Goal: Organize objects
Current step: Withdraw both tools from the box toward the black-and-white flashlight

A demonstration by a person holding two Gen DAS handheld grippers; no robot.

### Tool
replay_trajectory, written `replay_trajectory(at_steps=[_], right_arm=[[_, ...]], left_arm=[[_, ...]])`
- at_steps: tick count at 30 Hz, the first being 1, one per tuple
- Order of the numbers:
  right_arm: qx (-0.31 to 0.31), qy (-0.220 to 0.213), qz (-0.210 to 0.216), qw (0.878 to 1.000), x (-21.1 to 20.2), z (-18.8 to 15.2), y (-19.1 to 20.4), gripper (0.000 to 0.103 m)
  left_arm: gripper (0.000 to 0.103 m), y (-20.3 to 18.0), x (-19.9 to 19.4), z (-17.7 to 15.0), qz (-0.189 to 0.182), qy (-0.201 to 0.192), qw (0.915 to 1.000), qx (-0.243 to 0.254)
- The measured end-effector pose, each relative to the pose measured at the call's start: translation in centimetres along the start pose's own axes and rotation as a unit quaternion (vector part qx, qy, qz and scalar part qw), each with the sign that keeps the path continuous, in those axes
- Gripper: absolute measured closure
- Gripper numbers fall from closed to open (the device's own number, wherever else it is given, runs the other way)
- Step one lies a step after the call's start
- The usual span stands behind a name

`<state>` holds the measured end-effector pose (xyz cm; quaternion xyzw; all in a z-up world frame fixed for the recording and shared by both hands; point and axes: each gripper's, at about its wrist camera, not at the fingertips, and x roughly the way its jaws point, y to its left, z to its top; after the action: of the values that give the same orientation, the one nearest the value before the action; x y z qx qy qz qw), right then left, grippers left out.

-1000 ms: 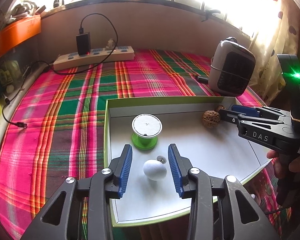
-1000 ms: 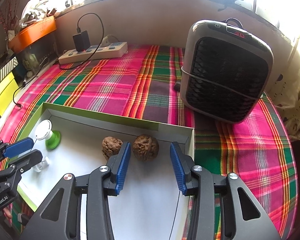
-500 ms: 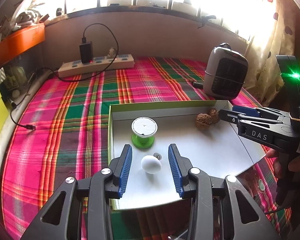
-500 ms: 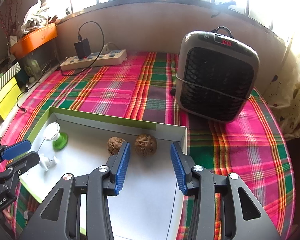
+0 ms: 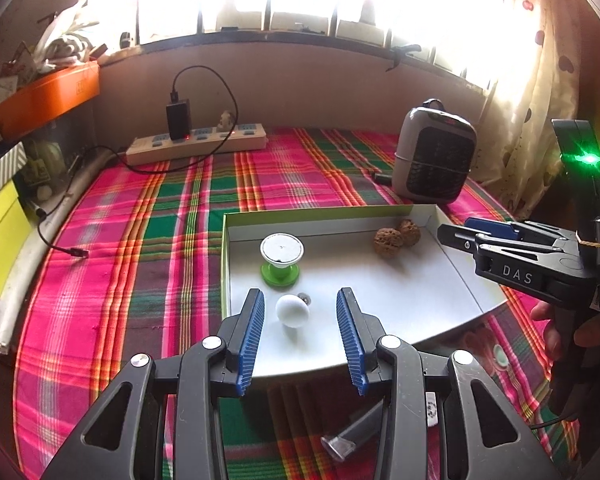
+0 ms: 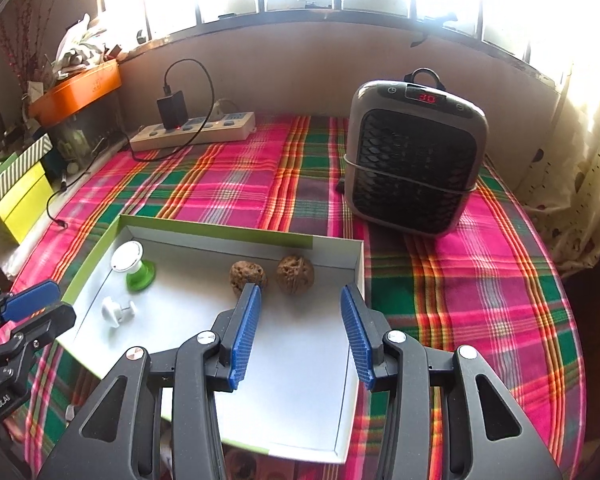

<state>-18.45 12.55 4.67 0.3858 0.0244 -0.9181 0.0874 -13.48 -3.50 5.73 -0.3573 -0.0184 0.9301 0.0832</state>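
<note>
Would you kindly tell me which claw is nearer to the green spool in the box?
Left. The left claw hangs just short of the green spool; the right claw is further along the box, by the two walnuts.

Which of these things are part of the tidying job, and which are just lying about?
Part of the job:
- shallow box
- two walnuts
- green spool
- small white knob
- left hand-held gripper, open
- right hand-held gripper, open

Just lying about:
- heater
- power strip with black charger
- plaid cloth
- orange tray
- yellow box
</note>
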Motion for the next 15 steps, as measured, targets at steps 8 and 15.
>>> replay_trajectory(at_steps=[8, 15], right_arm=[[0.008, -0.01, 0.004, 1.0, -2.0, -1.3, 0.1, 0.06], [0.011, -0.018, 0.005, 1.0, -3.5, -2.4, 0.2, 0.06]], left_arm=[[0.067, -0.2, -1.6, -1.1, 0.0, -0.008, 1.0, 0.001], [0.067, 0.0, -2.5, -2.3, -0.014, -0.007, 0.9999, -0.002]])
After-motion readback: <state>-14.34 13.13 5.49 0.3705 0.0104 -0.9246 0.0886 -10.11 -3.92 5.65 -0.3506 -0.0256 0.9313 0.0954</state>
